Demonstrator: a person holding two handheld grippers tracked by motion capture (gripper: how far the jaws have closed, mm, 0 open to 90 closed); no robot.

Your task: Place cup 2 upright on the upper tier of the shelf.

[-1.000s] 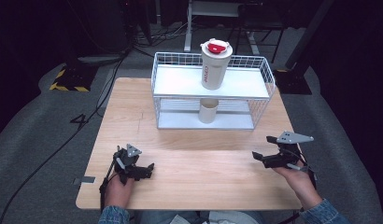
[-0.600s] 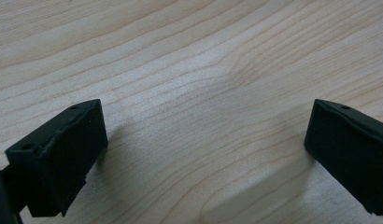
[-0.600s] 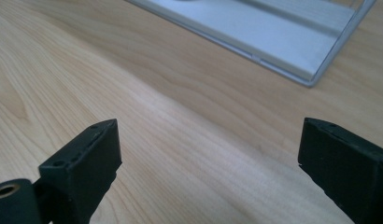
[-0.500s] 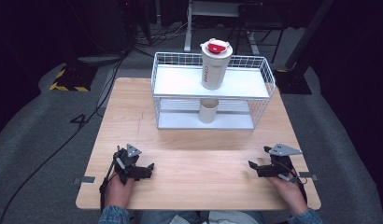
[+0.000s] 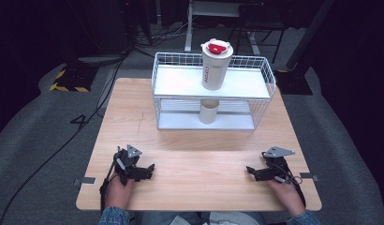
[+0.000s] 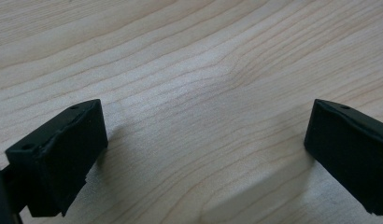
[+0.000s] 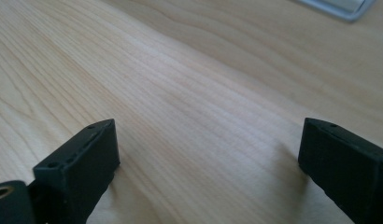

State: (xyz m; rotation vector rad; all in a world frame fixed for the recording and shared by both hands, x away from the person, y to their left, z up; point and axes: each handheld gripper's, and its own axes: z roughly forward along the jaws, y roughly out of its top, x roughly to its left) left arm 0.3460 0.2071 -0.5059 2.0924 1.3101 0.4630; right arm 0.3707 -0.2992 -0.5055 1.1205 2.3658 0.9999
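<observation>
My left claw point(image 5: 145, 171) and right claw point(image 5: 254, 171) rest low on the table point(image 5: 199, 154), jaws wide apart, empty | tumbler point(image 5: 215, 65) on wire shelf point(image 5: 164, 84), paper cup point(image 5: 209, 111) beneath | apparently idle; next move likely a reach forward.

A two-level wire rack point(image 5: 262, 89) stands at the middle of the table's point(image 5: 134, 112) far edge. A lidded tumbler point(image 5: 215, 65) stands on its upper shelf, near the middle, and a small cup point(image 5: 209, 111) stands on the lower shelf almost directly beneath it. The left gripper point(image 5: 149, 169) lies near the near-left corner and the right gripper point(image 5: 251, 171) near the near-right corner, well apart, both resting on the table.
</observation>
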